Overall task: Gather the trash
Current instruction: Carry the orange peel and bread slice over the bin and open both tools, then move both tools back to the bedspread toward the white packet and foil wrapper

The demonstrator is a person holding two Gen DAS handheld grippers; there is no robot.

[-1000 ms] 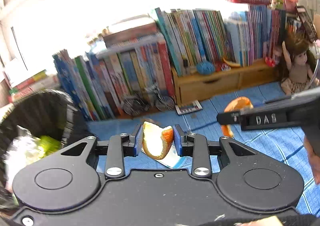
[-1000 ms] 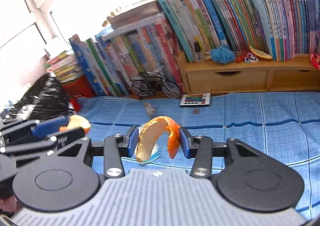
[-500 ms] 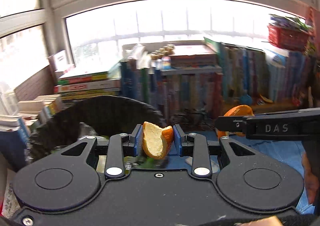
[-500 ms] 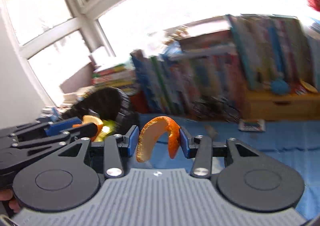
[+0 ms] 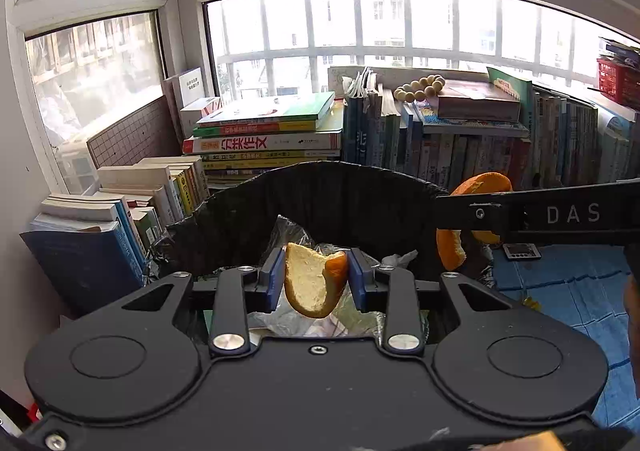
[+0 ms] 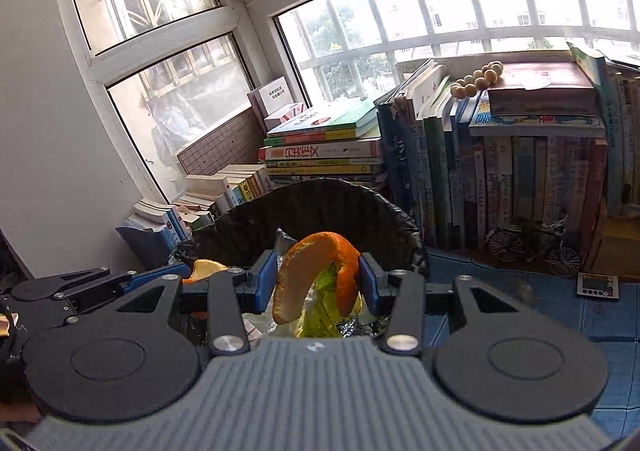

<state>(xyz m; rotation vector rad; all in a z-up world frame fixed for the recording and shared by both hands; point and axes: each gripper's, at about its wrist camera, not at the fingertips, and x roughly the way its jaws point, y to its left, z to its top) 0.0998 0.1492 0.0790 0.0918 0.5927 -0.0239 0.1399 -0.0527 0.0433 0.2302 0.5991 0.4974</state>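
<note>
My left gripper (image 5: 316, 279) is shut on a chunk of orange peel (image 5: 310, 283), pith side showing, held over the open black-lined trash bin (image 5: 336, 195). My right gripper (image 6: 318, 279) is shut on a curled orange peel strip (image 6: 296, 275), also above the bin (image 6: 320, 207). In the left wrist view the right gripper's arm crosses from the right with its peel strip (image 5: 450, 251) at the bin's right rim. In the right wrist view the left gripper (image 6: 192, 275) sits to the left with its peel (image 6: 204, 269). Plastic wrappers (image 6: 320, 303) and other trash lie inside the bin.
Stacked and upright books (image 5: 260, 139) crowd behind and left of the bin below the windows. A blue mat (image 6: 600, 315) covers the surface to the right, with a small bicycle model (image 6: 532, 243) and a small calculator-like device (image 6: 598, 285) on it.
Both grippers have swung left from the blue mat to above the trash bin, each keeping hold of its orange peel; the bin now sits directly ahead.
</note>
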